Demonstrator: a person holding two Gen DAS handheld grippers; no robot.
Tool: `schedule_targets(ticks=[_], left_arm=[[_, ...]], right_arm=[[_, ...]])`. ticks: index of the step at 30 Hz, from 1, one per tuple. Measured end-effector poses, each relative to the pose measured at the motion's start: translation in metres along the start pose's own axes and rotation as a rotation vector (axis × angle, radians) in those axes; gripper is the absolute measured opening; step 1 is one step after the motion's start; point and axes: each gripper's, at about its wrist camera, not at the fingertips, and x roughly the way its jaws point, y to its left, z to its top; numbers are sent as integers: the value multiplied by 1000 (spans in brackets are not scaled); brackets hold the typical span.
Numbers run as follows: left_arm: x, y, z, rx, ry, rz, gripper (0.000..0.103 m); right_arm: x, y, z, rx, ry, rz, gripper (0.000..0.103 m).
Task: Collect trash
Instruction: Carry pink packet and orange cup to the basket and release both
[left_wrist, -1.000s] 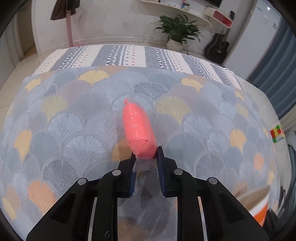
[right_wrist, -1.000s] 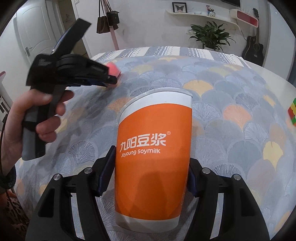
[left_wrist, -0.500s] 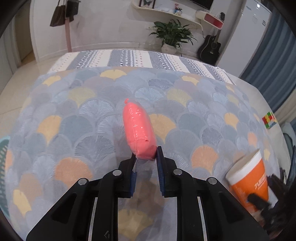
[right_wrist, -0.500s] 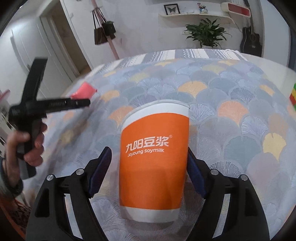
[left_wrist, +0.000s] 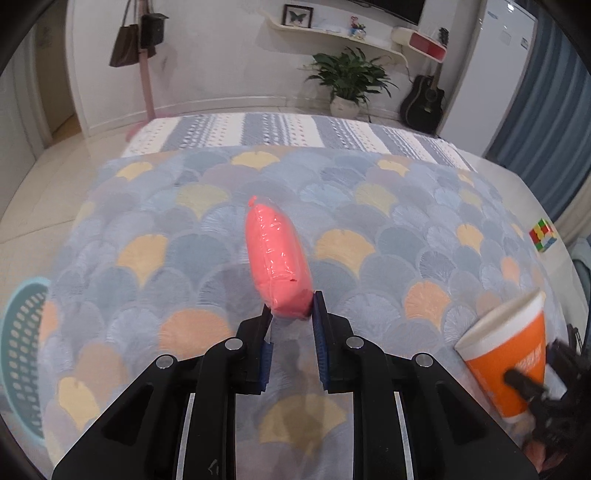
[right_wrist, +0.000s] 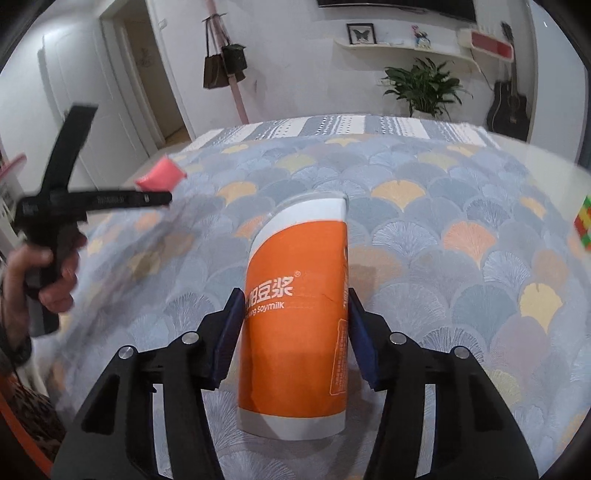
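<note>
My left gripper (left_wrist: 291, 314) is shut on a pink plastic-wrapped packet (left_wrist: 275, 254) and holds it above the patterned table. The packet (right_wrist: 160, 176) and the left gripper (right_wrist: 162, 197) also show at the left of the right wrist view. My right gripper (right_wrist: 295, 314) is shut on an orange and white paper soymilk cup (right_wrist: 295, 332), squeezing its wall flat. The cup (left_wrist: 506, 363) shows at the lower right of the left wrist view.
A teal perforated basket (left_wrist: 22, 354) sits low at the left, beside the table. A colourful puzzle cube (left_wrist: 542, 234) lies at the table's right edge. The fan-patterned tablecloth (left_wrist: 369, 206) covers the table. A plant, guitar and coat stand are behind.
My right gripper has closed on the cup and crushed it narrower. My left gripper has pulled back and up with the packet, and the teal basket has come into view.
</note>
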Motion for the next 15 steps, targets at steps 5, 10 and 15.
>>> schedule_targets(ticks=[5,10,15], left_arm=[[-25,21,4,-49,-40,-4,18],[-61,52,6,-90,-111,-1,18],[-96,96,3,-135,-176,34,18]], right_arm=[[5,26,-1,-66,10,-72,46],[6,52,13,-82,7,-13,45],[3,107,42,-182,-48,60,45]])
